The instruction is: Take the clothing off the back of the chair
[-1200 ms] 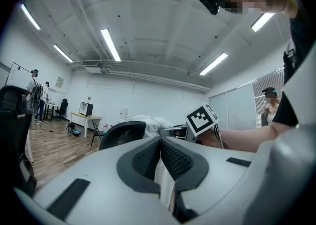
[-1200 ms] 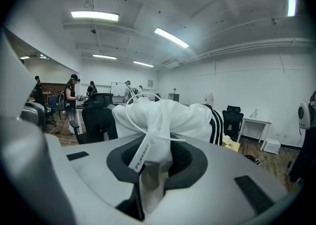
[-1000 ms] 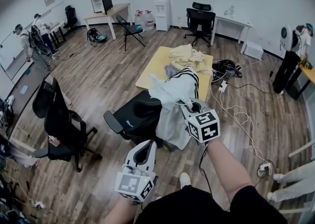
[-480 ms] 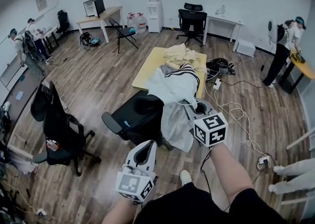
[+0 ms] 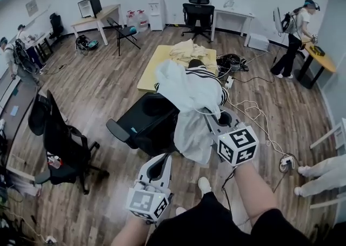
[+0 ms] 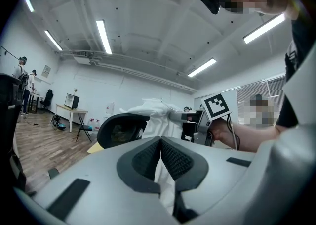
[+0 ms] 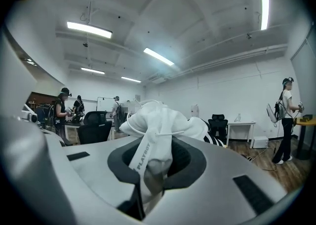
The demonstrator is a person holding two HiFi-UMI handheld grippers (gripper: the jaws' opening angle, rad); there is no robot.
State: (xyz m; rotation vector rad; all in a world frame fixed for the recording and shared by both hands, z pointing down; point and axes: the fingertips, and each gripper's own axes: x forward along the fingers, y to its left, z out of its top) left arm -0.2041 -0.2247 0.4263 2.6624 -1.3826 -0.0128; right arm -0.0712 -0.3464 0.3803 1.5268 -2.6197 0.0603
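A white garment with black stripes (image 5: pixel 189 91) hangs lifted over the right side of a black office chair (image 5: pixel 146 123). My right gripper (image 5: pixel 212 113) is shut on a bunched fold of it, and in the right gripper view the white cloth (image 7: pixel 163 120) fills the space between the pads (image 7: pixel 185 157). My left gripper (image 5: pixel 161 159) hovers low in front of the chair, apart from it, shut with nothing between its pads (image 6: pixel 143 157). In the left gripper view the chair's back (image 6: pixel 118 127) and the garment (image 6: pixel 155 112) lie ahead.
A low yellow table (image 5: pixel 148 69) behind the chair carries a heap of cream clothes (image 5: pixel 186 53). Cables and a power strip (image 5: pixel 246 115) trail on the floor at the right. A second black chair (image 5: pixel 59 142) stands at the left. Other people (image 5: pixel 292 37) stand at the room's edges.
My right gripper has pulled up and towards me with the garment, which has risen and spread above the chair's back. My left gripper has shifted only slightly.
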